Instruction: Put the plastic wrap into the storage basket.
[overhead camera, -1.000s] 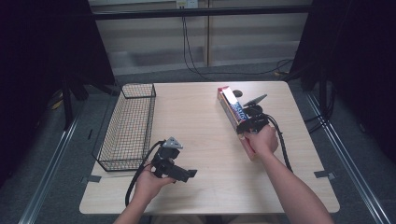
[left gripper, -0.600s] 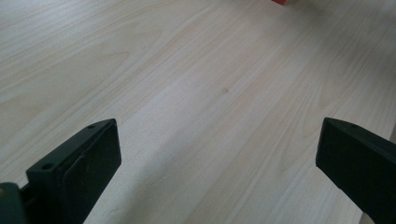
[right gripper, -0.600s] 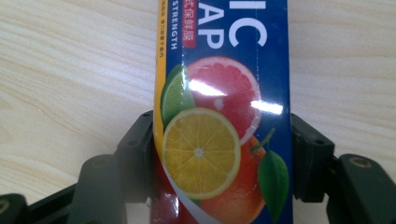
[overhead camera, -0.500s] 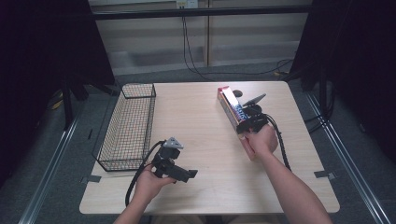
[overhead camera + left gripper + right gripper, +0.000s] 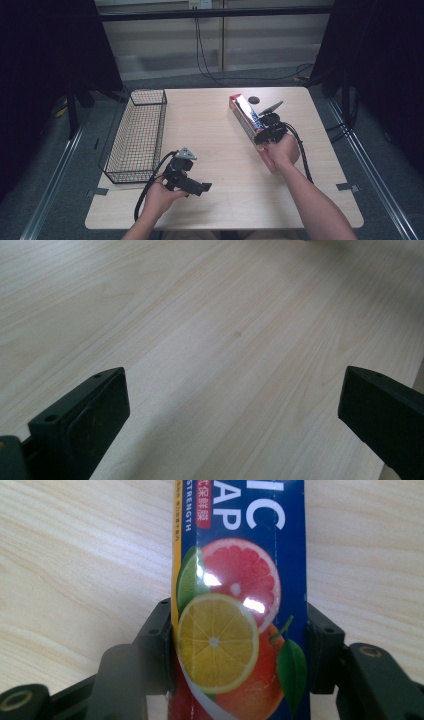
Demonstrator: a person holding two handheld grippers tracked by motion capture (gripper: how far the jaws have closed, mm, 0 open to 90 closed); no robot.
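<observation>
The long box of cling wrap [image 5: 247,121] lies flat on the right half of the wooden table [image 5: 215,125], running from the far edge toward the person; the right gripper [image 5: 263,135] sits over its near end, and its jaws have just been closing, now pressed against both long sides of the box with the carton between them; in the right gripper view the box [image 5: 240,605] rises up the middle, blue with printed citrus slices and white lettering cut off at the top edge, so the wording cannot be read whole; the box's near end is hidden below the frame and under the right hand [image 5: 282,152] in the high view; the left gripper [image 5: 200,188] rests low at the near left of the table, held in the left hand [image 5: 160,195], its jaws standing wide apart with only bare wood between them; the right jaw tip in that view is cut off by the frame edge; a black wire basket [image 5: 137,135] stands at the table's left side, well apart from the box; a small dark round thing [image 5: 254,100] just beyond the box is too small to make out
</observation>
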